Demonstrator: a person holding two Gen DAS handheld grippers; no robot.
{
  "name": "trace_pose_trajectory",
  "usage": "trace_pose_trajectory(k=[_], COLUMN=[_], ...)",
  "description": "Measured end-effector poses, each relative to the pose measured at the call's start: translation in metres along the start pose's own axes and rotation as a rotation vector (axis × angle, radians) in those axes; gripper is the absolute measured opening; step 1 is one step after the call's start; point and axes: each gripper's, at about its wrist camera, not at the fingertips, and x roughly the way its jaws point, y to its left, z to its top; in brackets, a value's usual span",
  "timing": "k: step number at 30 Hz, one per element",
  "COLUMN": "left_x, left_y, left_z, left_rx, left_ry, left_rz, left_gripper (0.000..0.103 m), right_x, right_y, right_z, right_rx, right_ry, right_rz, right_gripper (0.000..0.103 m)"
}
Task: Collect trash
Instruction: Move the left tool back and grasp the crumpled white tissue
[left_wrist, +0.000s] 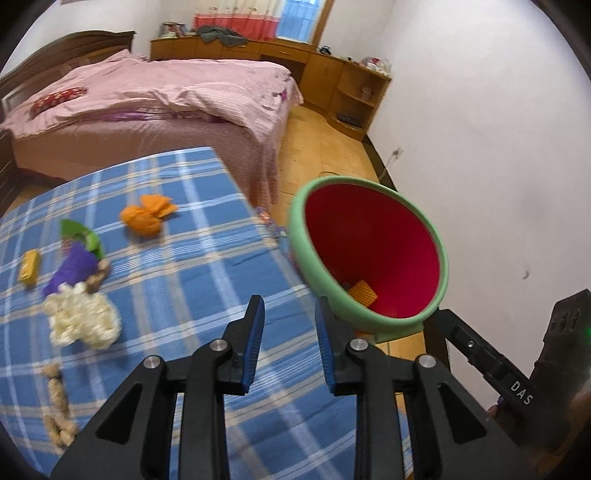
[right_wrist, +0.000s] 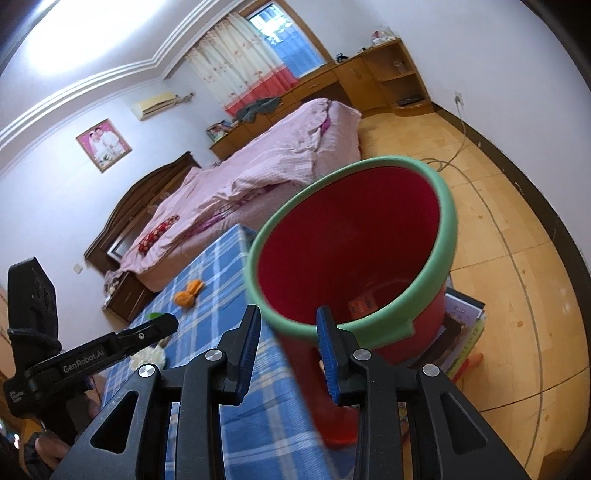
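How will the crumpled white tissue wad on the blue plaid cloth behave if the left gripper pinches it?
The white tissue wad looks loosely crumpled, so it will probably squash flat between the left gripper pads rather than resist. It likely weighs almost nothing and may skid on the blue plaid cloth if nudged. Its irregular shape makes rolling unlikely.

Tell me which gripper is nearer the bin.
Right. The right gripper has one finger just inside the bin rim and one outside, jaws apart. The left gripper hangs over the table, beside the bin.
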Motion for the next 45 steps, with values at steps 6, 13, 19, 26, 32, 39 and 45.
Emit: trace_pose_trajectory(k=[6,13,19,26,32,39,45], left_x=[-0.022,-0.038,-0.030,0.001,0.023,0.011,-0.021], left_y=[0.035,0.088,0.122,0.138,0.143,0.159,0.173], left_z=[-0.009,-0.016,-0.017,-0.015,-0.019,-0.028,-0.030], left_rx=[-0.066,-0.167,-0.217,-0.221,-0.227,-0.260,-0.289], left_ry=[-0.029,-0.061,-0.066,-0.017,0.038,0.024,-0.028], left_rz=[0.053,0.154,0.259,0.301,0.301,0.258,0.242], left_gripper=[0.027,0.041,0.052,0.052,0.052,0.027,0.026], right_x=[0.001,0.005,0.018,0.026,0.040,0.050,0.061], right_y=[0.019,0.041,0.052,0.053,0.051,0.061,0.086], right_z=[-0.009,-0.015,-0.021,-0.023,-0.021,-0.022,-0.025], right_rx=[-0.030,-0.079,-0.106,-0.116,-0.114,-0.148,-0.193], right_ry=[0.017,0.034,0.069,0.086,0.119,0.141,0.168], right_rz=[0.029,0.057,0.070,0.064,0.062,0.069,0.095], right_gripper=[0.032,0.034,0.035,0.041,0.041,0.041,0.041])
